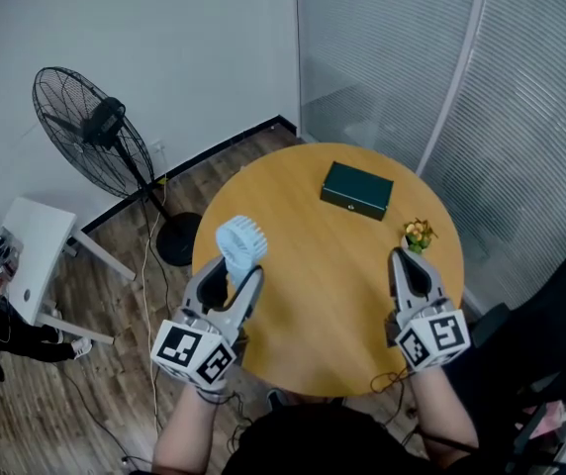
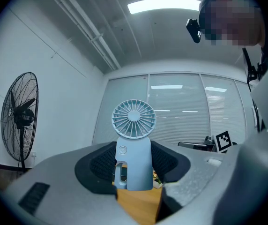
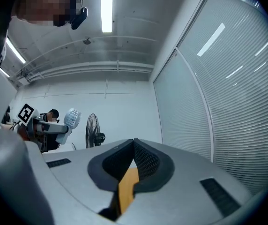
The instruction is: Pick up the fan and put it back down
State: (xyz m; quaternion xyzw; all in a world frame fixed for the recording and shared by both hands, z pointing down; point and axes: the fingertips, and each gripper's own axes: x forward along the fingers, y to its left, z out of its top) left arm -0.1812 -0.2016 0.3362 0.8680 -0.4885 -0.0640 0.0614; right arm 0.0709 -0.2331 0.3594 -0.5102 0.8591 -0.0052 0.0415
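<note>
We have the small blue hand fan [image 1: 239,242] in our left gripper [image 1: 232,271]. The gripper is clenched on the fan's handle, one pad on each side, and the round head of the fan sticks up above it. The fan is at the left edge of the round wooden desk [image 1: 323,295]. It looks lifted a little off the desk, but we cannot be sure that its bottom is clear of the wood.

Our right gripper [image 1: 409,262] is by the right edge of the desk. It is closed tight with nothing in it. A green box [image 1: 356,189] lies near the far edge, and a little pot of flowers [image 1: 419,234] stands near the right edge.

We think the picking-up part is done. Next we need to lower the fan straight down onto the desk, keep it upright, and only then let go. It is tall and thin, so it could tip over.
</note>
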